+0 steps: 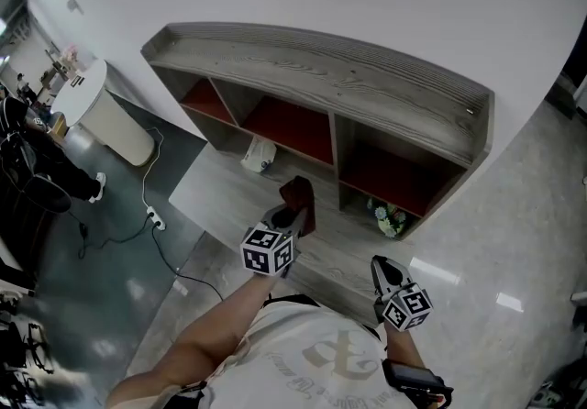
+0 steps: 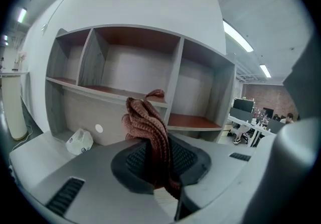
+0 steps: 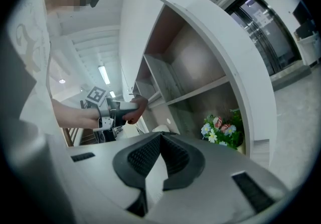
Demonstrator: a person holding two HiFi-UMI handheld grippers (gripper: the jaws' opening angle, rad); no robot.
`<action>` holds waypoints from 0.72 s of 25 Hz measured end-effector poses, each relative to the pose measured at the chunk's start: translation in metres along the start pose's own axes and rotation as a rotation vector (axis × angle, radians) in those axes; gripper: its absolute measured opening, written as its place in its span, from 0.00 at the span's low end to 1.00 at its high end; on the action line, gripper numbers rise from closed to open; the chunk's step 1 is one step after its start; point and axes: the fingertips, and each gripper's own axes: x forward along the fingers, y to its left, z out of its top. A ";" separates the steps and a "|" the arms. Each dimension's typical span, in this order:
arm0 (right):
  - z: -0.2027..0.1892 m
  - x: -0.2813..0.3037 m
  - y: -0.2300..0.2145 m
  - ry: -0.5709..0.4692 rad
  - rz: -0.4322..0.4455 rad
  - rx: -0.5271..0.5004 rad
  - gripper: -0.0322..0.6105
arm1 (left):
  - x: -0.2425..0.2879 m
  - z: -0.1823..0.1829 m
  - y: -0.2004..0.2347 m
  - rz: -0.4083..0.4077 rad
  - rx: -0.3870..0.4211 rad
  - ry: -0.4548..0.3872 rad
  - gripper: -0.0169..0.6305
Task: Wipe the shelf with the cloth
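— Anything unreadable?
— The print on the white pack [image 2: 79, 141], lower left, is too small. The flowers [image 1: 387, 217] are half hidden by the shelf [image 1: 367, 86].
— The grippers?
— The left gripper [image 2: 158, 160] pinches the cloth [image 2: 148, 125], mid-frame before the shelf, its lower end buried between the jaws. The right gripper [image 3: 159, 152] is closed, empty.
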 end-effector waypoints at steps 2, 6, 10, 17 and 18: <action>0.001 0.006 0.004 0.000 -0.014 -0.004 0.06 | 0.001 0.011 0.004 -0.029 0.008 -0.017 0.13; 0.002 0.022 0.014 0.005 -0.034 -0.018 0.06 | 0.007 0.041 0.010 -0.130 0.013 -0.063 0.14; 0.003 0.037 0.022 0.012 -0.055 -0.025 0.06 | 0.024 0.077 0.013 -0.224 0.024 -0.043 0.14; 0.004 0.060 0.040 0.023 -0.078 -0.042 0.06 | 0.073 0.123 0.011 -0.309 0.093 0.074 0.14; 0.004 0.061 0.042 0.025 -0.084 -0.044 0.06 | 0.079 0.127 0.007 -0.326 0.100 0.090 0.14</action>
